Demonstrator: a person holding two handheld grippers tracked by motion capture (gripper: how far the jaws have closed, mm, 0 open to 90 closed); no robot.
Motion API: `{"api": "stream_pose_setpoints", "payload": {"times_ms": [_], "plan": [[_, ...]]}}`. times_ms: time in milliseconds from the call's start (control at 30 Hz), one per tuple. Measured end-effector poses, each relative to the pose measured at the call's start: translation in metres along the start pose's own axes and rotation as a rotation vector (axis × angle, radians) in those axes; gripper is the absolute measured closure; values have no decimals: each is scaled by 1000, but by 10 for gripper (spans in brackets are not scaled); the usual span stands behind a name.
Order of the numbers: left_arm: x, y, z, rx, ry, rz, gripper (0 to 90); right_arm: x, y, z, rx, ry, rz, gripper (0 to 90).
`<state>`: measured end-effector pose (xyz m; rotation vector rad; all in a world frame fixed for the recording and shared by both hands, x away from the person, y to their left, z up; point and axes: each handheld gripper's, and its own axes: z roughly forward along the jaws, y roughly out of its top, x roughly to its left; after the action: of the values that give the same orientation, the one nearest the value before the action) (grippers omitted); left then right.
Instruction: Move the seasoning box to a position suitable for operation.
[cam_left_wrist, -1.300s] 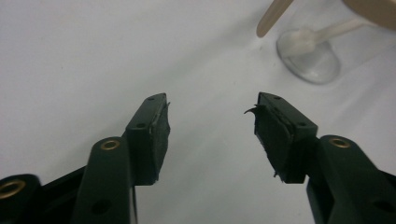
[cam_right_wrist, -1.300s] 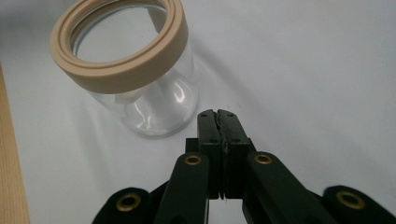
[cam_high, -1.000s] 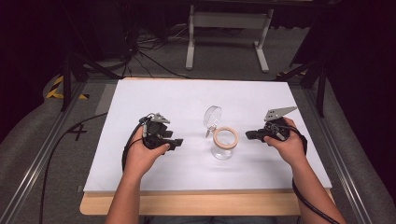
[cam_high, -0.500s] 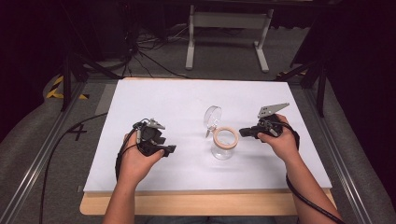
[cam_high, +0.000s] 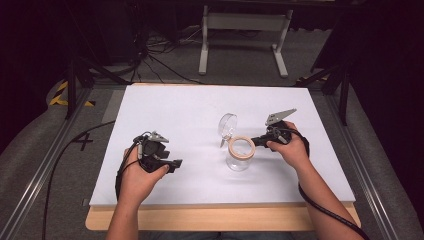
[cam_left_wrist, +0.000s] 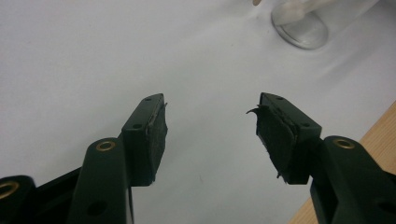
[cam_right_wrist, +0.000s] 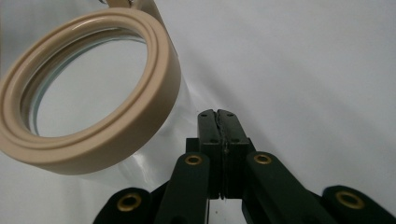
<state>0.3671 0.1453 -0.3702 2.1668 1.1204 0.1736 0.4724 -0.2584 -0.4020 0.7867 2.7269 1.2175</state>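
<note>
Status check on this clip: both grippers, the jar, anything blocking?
Left gripper open, nothing between its jaws, just opened wider. Right gripper shut, empty, beside the glass jar. Jar upright, hinged lid flipped open. Nothing in the way on the white table.

**Open jaws over the white sheet**

The left gripper (cam_left_wrist: 210, 123) has just been opening its jaws, which stand wide apart with nothing between them. Beneath them lies the white table sheet (cam_left_wrist: 93, 56). Beyond the right-hand jaw, well apart from it, stands the glass jar (cam_left_wrist: 308, 23). Beside that jaw's base runs the wooden table edge (cam_left_wrist: 380, 128).
</note>
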Motion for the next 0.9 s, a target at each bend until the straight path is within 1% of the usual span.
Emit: {"api": "stream_pose_setpoints", "payload": {"times_ms": [200,233,400,467,533,567,600,633,667,700,733,767,800,900], "plan": [[-1,0,0,-2,1,5,431,4,0,4,11,18,-13,900],[0,0,-1,-1,2,6,431,4,1,5,13,13,-19,900],[1,0,-2,-5,-1,11,431,5,0,6,18,11,-14,900],[1,0,-2,-3,-5,5,431,5,0,5,24,9,-14,900],[2,0,-1,-4,-2,8,431,7,0,5,26,5,-20,900],[2,0,-1,-3,-3,1,430,8,1,4,29,6,-22,900],[2,0,-1,-7,-6,6,430,8,1,4,29,11,-23,900],[2,1,0,-5,-4,1,429,9,1,3,30,13,-28,900],[2,1,0,-7,-6,8,428,10,1,3,31,15,-29,900],[2,2,1,-5,-12,4,427,11,0,2,32,19,-28,900],[3,3,1,0,-12,16,426,13,0,1,38,25,-26,900],[2,4,2,-3,-12,7,426,15,0,1,43,25,-28,900],[2,5,3,-2,-16,10,425,16,-1,0,47,23,-34,900],[1,8,6,-4,-18,26,424,21,-2,-2,61,24,-39,900]]}}
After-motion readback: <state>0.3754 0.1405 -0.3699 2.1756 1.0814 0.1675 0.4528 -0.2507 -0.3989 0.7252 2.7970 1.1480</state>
